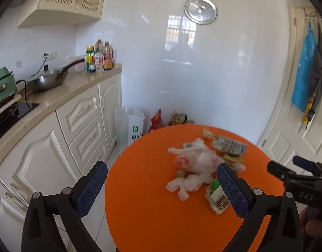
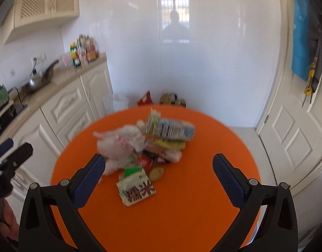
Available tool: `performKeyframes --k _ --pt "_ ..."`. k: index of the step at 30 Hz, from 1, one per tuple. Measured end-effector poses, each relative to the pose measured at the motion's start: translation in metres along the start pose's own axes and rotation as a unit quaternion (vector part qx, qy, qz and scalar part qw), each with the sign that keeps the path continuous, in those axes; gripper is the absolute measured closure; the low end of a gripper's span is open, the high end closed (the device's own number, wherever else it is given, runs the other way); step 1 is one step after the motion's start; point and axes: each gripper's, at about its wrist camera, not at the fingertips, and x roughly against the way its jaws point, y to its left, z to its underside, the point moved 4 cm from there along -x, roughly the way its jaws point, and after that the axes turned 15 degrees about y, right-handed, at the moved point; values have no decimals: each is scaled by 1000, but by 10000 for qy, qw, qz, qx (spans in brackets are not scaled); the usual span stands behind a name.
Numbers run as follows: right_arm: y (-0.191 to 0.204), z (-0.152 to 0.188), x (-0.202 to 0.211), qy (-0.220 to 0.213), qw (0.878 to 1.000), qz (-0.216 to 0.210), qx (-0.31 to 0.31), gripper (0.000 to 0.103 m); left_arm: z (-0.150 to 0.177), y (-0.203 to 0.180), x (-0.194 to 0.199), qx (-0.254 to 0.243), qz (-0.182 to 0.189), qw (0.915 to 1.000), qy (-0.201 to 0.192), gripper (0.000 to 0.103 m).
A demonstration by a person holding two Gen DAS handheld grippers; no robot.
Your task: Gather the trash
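A pile of trash lies on a round orange table (image 1: 152, 220) (image 2: 203, 220). It holds a crumpled white plastic bag (image 1: 194, 161) (image 2: 121, 142), a flattened blue and white carton (image 1: 229, 146) (image 2: 171, 129), a torn white wrapper with red print (image 1: 216, 199) (image 2: 136, 190), a small red item (image 1: 180, 161) and yellow packaging (image 2: 169, 143). My left gripper (image 1: 162, 182) is open and empty above the table's near left side. My right gripper (image 2: 158, 176) is open and empty just short of the pile.
A white kitchen counter (image 1: 62, 92) with a wok (image 1: 48, 79) and bottles (image 1: 99, 59) runs along the left. A white lined bin (image 1: 129, 126), a red bag (image 1: 156, 120) and oil bottles (image 1: 178, 117) stand on the floor beyond the table. A white door (image 2: 297, 126) is at right.
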Motion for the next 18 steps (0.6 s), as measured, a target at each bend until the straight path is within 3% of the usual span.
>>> performKeyframes --k 7,15,18 --pt "17 22 -83 936 9951 -200 241 0 -22 -13 -65 -8 -54 9983 588 1" --pt "32 31 -134 1420 9885 -330 406 0 -49 -33 -126 26 -111 9955 943 1" --pt "38 33 -148 1512 9868 -312 489 10 -59 -40 -145 -7 -103 9946 1031 1"
